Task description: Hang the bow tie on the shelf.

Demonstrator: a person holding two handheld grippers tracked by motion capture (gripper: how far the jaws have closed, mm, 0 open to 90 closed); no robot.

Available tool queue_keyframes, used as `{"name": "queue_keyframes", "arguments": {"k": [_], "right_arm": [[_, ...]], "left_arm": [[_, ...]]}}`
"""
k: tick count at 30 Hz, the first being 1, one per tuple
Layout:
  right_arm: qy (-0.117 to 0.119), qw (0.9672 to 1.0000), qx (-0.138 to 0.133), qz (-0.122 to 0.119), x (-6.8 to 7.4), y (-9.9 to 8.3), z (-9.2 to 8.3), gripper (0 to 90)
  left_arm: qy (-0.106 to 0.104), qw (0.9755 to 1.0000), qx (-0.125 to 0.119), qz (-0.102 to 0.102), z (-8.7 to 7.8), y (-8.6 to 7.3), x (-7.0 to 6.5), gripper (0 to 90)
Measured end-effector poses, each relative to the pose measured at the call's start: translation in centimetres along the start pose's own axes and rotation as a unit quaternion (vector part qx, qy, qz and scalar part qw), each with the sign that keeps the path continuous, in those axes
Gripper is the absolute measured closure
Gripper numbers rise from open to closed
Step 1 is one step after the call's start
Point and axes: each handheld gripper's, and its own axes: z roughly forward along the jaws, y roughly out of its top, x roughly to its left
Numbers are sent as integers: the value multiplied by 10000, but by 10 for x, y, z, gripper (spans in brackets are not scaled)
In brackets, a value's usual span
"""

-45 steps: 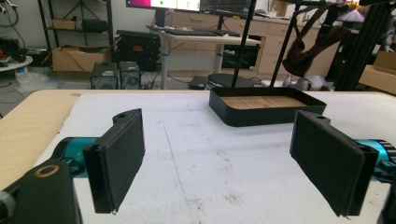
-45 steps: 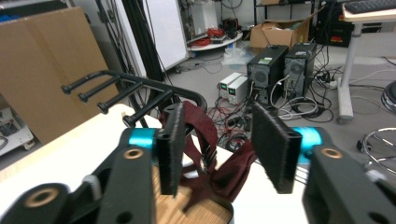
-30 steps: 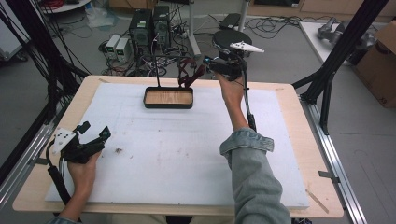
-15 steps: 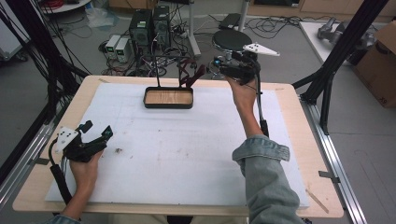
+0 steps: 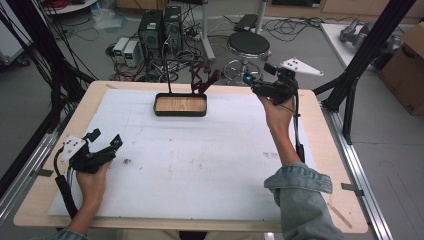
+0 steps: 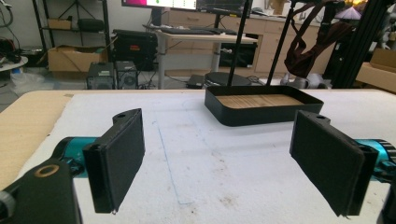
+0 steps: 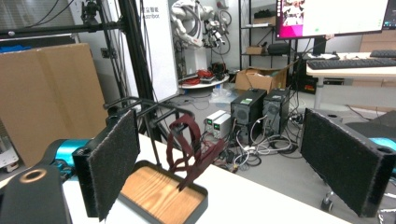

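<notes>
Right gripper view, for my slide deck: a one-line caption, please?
Open right gripper faces a dark red strap hanging over a wood-floored black tray.

in the left gripper view the tray (image 6: 261, 109) hides the feet of the two black rods rising behind it, and the rods run out past the top edge. the dark red strap (image 6: 308, 44) hanging there is cut off at the top too. in the right gripper view the tray (image 7: 161, 193) is cropped by the bottom edge (its near corner is lost). in the high view the right tool (image 5: 257, 86) is too small to read its jaw gap.
</notes>
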Motion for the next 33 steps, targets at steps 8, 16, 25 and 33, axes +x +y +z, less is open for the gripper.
{"name": "queue_keyframes", "arguments": {"k": [8,16,25,33], "right_arm": [[-64,9998,-206,28,-1,-9,-37,111],[-207,9990,-375,112,-4,-21,-70,111],[-318,9986,-422,36,4,-43,-100,111],[-376,9985,-401,-53,17,-74,-120,111]], "left_arm": [[6,10000,11,-7,0,0,-1,183],[18,10000,20,4,1,0,-1,183],[-22,10000,50,40,2,-1,-2,184],[-38,10000,71,53,2,-1,-3,184]]}}
